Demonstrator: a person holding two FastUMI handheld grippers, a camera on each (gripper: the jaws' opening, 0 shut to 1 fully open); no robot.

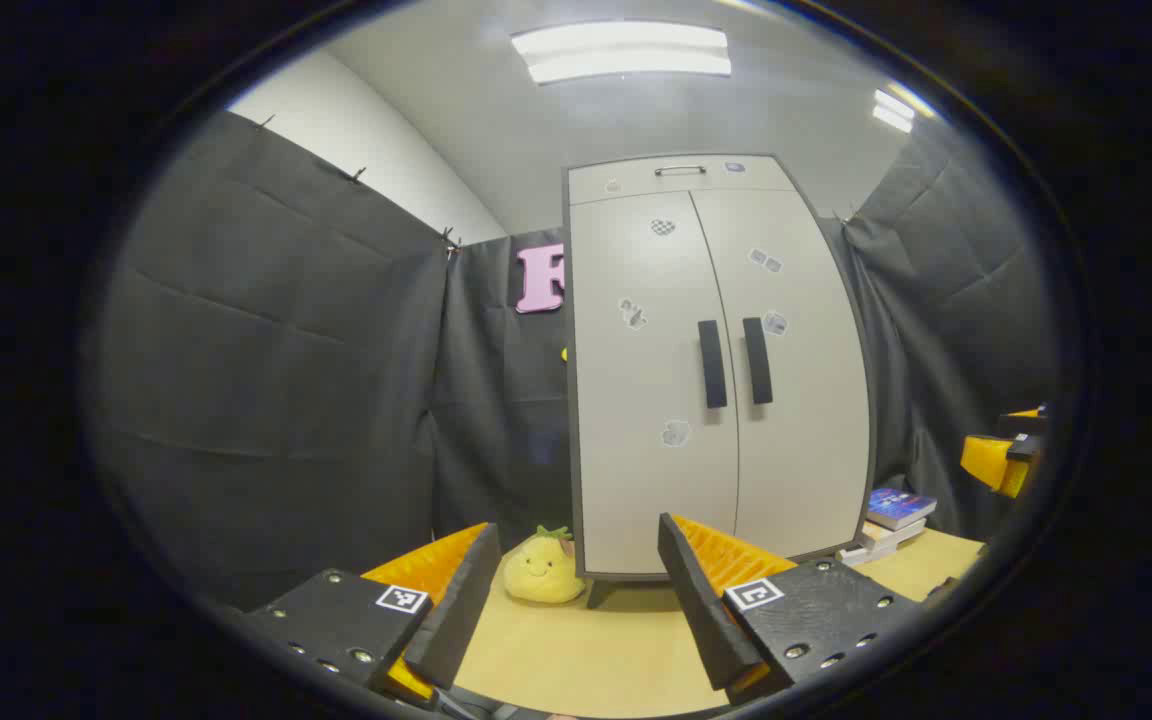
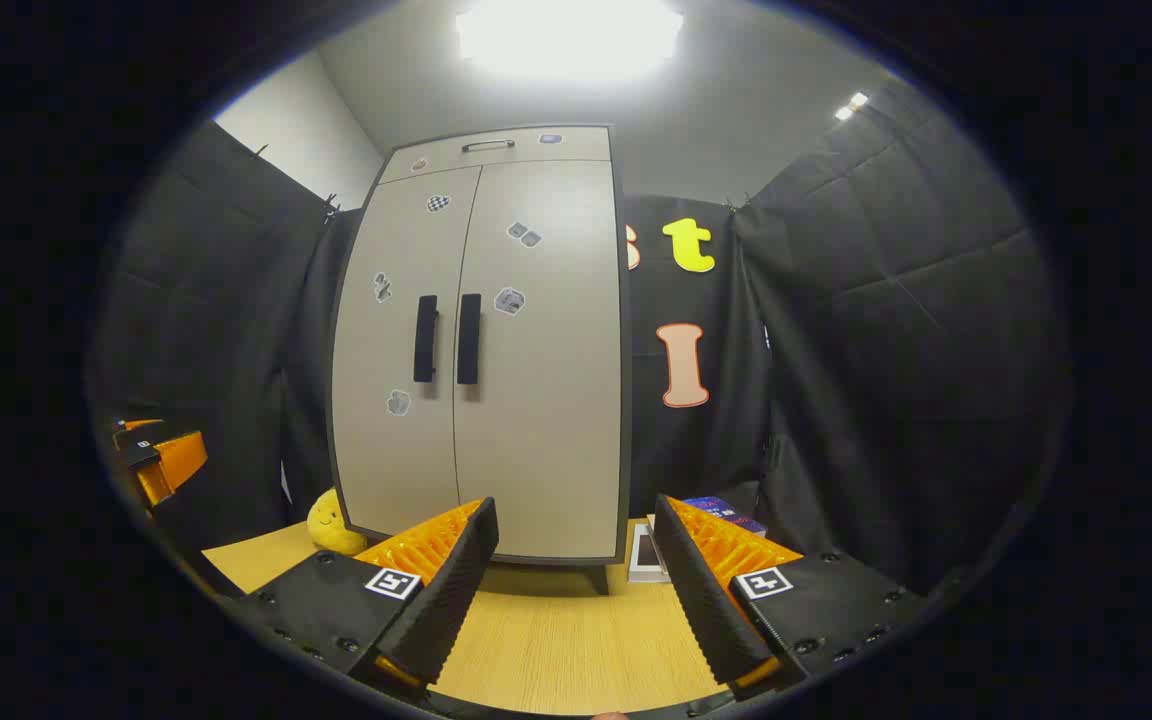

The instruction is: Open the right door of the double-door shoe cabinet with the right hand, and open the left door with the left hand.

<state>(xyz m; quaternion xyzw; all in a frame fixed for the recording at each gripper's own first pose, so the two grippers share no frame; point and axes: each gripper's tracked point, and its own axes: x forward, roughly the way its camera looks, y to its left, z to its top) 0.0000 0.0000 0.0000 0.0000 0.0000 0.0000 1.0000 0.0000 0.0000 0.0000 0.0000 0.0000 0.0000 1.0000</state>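
A pale double-door shoe cabinet [image 1: 716, 380] [image 2: 481, 350] stands on the wooden table with both doors closed. The left door carries a dark vertical handle [image 1: 712, 364] [image 2: 425, 338], and the right door has its own handle [image 1: 757, 360] [image 2: 469, 338] just beside it. My left gripper [image 1: 576, 590] is open, well short of the cabinet and low in front of the left door. My right gripper [image 2: 576, 580] is open too, low and before the right door's lower corner. In the left gripper view the right gripper [image 1: 1001, 455] appears at the far right edge; in the right gripper view the left gripper [image 2: 161, 455] appears at the far left.
A yellow plush toy [image 1: 543, 570] [image 2: 333, 525] sits at the cabinet's lower left corner. A stack of books [image 1: 891, 520] [image 2: 696, 535] lies to the cabinet's right. The wooden table [image 1: 586, 660] [image 2: 556, 640] stretches between the grippers and the cabinet. Black cloth walls enclose the booth.
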